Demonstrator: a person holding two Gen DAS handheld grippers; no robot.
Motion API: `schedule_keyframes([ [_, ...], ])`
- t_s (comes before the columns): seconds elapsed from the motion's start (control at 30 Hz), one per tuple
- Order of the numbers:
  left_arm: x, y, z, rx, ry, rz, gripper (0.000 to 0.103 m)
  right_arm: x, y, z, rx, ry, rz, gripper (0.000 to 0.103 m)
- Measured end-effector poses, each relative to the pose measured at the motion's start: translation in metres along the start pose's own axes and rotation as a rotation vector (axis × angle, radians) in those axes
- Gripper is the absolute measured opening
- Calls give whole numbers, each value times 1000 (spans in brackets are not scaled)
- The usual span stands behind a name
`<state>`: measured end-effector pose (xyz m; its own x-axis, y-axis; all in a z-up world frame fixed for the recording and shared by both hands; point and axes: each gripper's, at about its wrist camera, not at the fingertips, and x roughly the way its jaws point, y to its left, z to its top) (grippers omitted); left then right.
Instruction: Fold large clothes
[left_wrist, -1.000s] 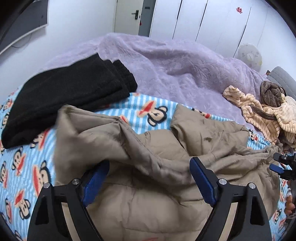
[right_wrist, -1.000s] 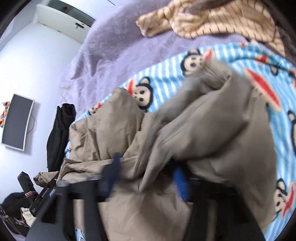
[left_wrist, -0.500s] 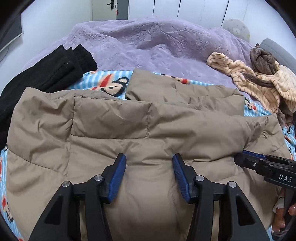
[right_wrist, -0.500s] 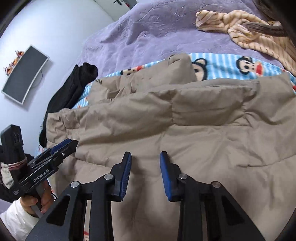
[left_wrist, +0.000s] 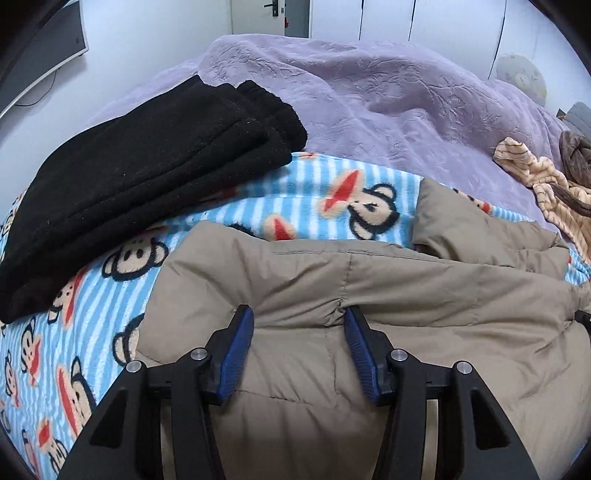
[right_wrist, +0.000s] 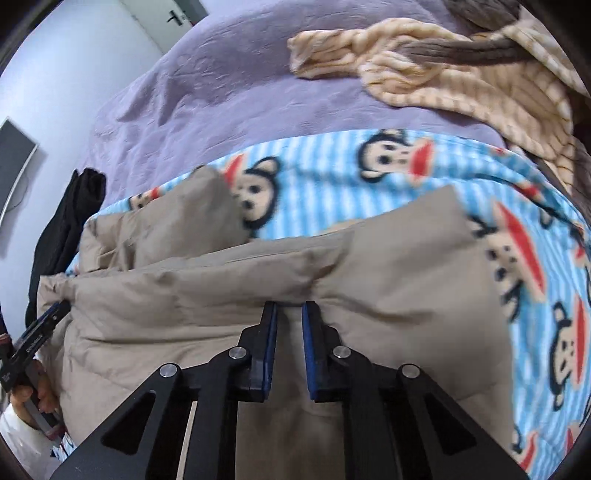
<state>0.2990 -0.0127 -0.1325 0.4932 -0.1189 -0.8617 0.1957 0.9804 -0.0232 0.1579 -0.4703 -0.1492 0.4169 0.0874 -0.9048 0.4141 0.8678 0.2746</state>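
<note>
On the bed, over the monkey-print blanket (left_wrist: 317, 192), the tan puffer jacket (left_wrist: 424, 302) lies bunched. Left claw (left_wrist: 299, 325) grips a thick fold; right claw (right_wrist: 289, 314) has just pinched shut on a ridge. Folded black trousers (left_wrist: 140, 173) sit at ten o'clock; open purple bedspread (left_wrist: 388, 103) at twelve; striped clothes (right_wrist: 461, 74) at two.

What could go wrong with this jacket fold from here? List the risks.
1. The right gripper has just been closing and pinches only a thin ridge of the tan puffer jacket; slick padded fabric could slip out when lifted.
2. The left gripper holds a puffy bulge between half-closed pads; that hold may be loose.
3. The jacket's far flap lies bunched and could fold in crooked.
</note>
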Motion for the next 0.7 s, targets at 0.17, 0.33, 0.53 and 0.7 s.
schedule_keyframes([
  [0.17,20,-15,-4,28,-3,42,55,11,-45,-2,170,13,67,6],
  [0.33,28,-19,-2,20,6,44,55,35,-49,0,186,-1,60,3],
  [0.53,14,-18,-4,23,7,66,55,38,-46,2,169,-14,32,2],
  [0.7,-19,-7,-16,38,-15,97,55,24,-37,3,168,-6,14,8],
])
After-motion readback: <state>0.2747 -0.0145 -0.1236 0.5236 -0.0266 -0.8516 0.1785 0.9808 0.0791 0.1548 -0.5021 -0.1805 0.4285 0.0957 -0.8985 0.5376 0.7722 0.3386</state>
